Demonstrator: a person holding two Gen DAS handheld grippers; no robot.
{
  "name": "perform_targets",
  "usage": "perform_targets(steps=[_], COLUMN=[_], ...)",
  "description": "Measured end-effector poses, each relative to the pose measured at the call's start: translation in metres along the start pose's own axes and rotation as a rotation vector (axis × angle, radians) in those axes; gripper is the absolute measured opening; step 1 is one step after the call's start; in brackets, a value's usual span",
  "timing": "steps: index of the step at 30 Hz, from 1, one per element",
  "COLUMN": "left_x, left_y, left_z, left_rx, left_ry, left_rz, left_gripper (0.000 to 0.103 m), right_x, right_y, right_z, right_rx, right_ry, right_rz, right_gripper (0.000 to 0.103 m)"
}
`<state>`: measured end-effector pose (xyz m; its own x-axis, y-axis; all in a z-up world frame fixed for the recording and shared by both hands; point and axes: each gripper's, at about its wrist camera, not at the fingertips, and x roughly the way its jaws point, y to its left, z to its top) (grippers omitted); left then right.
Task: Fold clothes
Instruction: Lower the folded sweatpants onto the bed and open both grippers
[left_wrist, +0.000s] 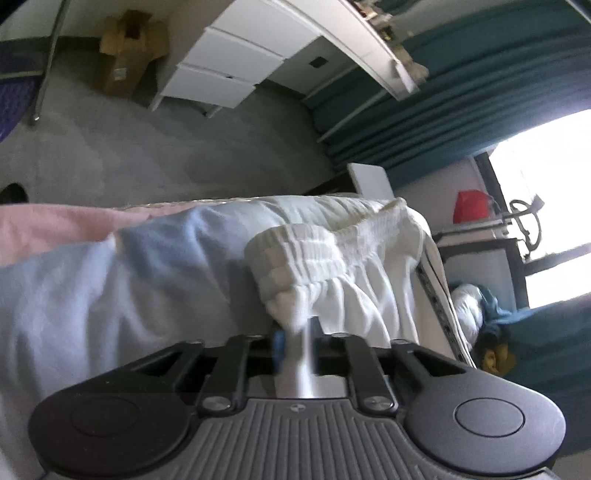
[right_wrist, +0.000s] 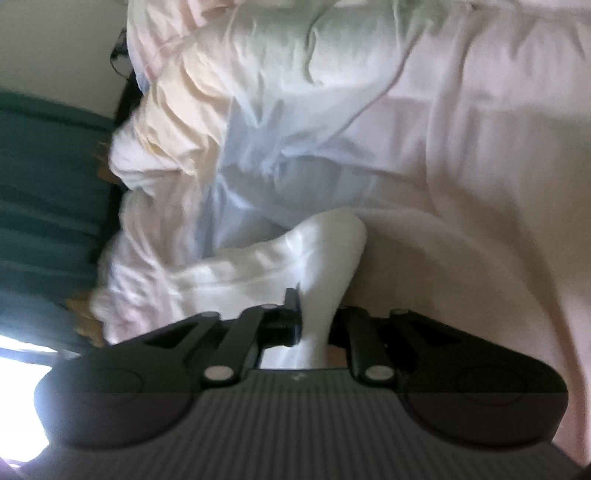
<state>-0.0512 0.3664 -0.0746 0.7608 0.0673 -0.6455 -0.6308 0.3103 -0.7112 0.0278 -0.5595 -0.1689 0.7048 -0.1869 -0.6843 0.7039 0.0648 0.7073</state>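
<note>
A white garment with a gathered elastic waistband (left_wrist: 332, 258) lies over the bed in the left wrist view. My left gripper (left_wrist: 295, 332) is shut on a bunch of that waistband, its fingers nearly hidden by the cloth. In the right wrist view the same white garment (right_wrist: 258, 266) trails leftward over the bedding, and my right gripper (right_wrist: 314, 314) is shut on another fold of it, which rises between the fingers. Both views are tilted and blurred.
The bed carries a pale blue sheet (left_wrist: 110, 288) and pink bedding (right_wrist: 480, 184). A heap of pale clothes (right_wrist: 258, 74) lies further along. Beyond the bed are grey floor, a white drawer unit (left_wrist: 229, 66), a cardboard box (left_wrist: 129, 48), teal curtains (left_wrist: 480, 92) and a bright window.
</note>
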Motion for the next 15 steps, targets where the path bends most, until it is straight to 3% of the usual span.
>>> perform_targets(steps=[3, 5, 8, 10, 11, 15], left_x=[-0.010, -0.016, -0.031, -0.045, -0.051, -0.075], left_y=[-0.004, -0.005, -0.012, -0.023, -0.030, -0.062], left_z=[0.000, 0.003, 0.004, -0.001, -0.005, -0.024], left_rx=[0.067, 0.105, 0.220, 0.329, 0.379, 0.563], left_ry=[0.015, 0.039, 0.015, -0.029, -0.050, -0.118], left_rz=[-0.003, 0.008, 0.060, 0.087, 0.087, -0.001], left_gripper=[0.054, 0.060, 0.070, 0.080, 0.080, 0.082], right_x=[-0.006, -0.010, -0.016, -0.022, -0.026, -0.046], right_y=[0.006, 0.010, 0.016, 0.021, 0.024, 0.039], right_z=[-0.004, -0.007, -0.011, -0.015, -0.017, -0.038], right_rx=[-0.066, -0.111, -0.177, -0.214, -0.228, -0.339], right_ry=[-0.051, -0.085, -0.136, -0.176, -0.199, -0.360], right_rz=[-0.043, -0.071, -0.113, -0.129, -0.130, -0.142], right_gripper=[0.028, 0.052, 0.075, 0.075, 0.075, 0.074])
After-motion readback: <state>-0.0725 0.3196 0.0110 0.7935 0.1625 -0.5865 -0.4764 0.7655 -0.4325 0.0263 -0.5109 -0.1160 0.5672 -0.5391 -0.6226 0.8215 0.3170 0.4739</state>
